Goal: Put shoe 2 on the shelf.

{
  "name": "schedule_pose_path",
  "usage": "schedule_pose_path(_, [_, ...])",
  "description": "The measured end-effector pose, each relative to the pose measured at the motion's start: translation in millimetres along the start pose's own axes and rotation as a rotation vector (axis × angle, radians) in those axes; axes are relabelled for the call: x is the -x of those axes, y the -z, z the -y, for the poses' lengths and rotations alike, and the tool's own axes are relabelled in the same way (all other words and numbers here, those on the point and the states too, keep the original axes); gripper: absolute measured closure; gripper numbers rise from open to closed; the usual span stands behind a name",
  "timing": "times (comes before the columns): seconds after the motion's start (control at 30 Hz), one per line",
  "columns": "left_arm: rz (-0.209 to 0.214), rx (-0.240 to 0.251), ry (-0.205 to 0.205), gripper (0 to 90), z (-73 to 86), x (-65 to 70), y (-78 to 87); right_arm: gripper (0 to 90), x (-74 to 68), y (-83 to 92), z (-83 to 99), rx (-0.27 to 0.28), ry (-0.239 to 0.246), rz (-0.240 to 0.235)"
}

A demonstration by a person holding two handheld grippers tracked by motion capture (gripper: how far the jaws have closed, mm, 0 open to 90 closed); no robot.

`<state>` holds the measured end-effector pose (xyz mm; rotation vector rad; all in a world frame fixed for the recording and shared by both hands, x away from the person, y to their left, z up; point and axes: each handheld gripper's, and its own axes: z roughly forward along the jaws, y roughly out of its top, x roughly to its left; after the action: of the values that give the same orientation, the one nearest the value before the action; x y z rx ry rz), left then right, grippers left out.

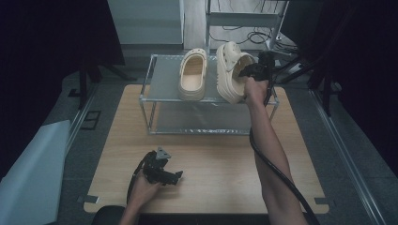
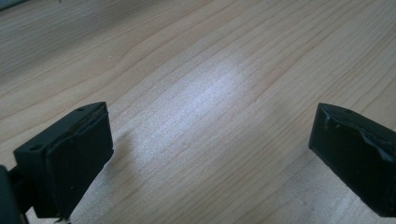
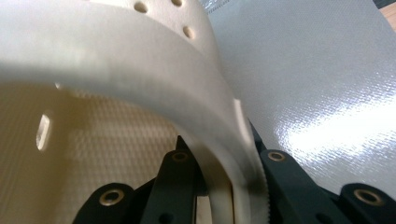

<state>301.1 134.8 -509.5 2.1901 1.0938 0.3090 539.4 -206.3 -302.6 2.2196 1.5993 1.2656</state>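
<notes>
A dim room surrounds a pale wooden table (image 1: 206, 159), with a low metal-framed shoe rack (image 1: 155, 99) standing at its far edge. On the rack's top shelf, one cream clog (image 1: 193, 75) lies flat on the left, while a second clog (image 1: 229, 70) sits tilted on its side just to its right. The right gripper (image 1: 251, 70) pinches that tilted clog, its jaws pressed on either side of the clog's side wall, one inside the shoe and one outside. The left gripper (image 1: 174, 177) rests low over the near table, jaws spread wide with nothing between them. The step in hand looks like setting the second clog down beside the first; it should be rolled level until the sole meets the shelf (image 3: 327, 84) before the grip loosens, keeping it apart from its neighbour.
</notes>
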Motion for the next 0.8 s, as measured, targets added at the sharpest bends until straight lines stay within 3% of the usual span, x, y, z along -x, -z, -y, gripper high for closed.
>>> schedule_pose_path(0.13, [0.009,0.006,-0.010,0.0,-1.0,2.3,0.2,79.5,-6.2,-3.9,1.9,0.027,0.001,0.018])
schedule_pose_path(0.27, [0.011,-0.001,-0.020,0.0,-1.1,4.0,-1.1,70.5,-11.7,-6.7,2.1,0.038,-0.008,0.014])
schedule_pose_path(0.53, [0.013,0.005,-0.019,0.0,-1.3,2.8,0.8,61.1,-26.5,-13.8,3.7,0.059,0.009,0.040])
schedule_pose_path(0.63, [0.014,0.006,-0.022,0.0,-1.4,3.0,1.0,47.8,-27.2,-18.2,4.0,0.032,0.014,0.016])
schedule_pose_path(0.8, [0.017,0.006,-0.022,0.0,-1.5,3.4,0.5,42.4,-32.3,-23.7,8.4,0.035,0.076,0.022])
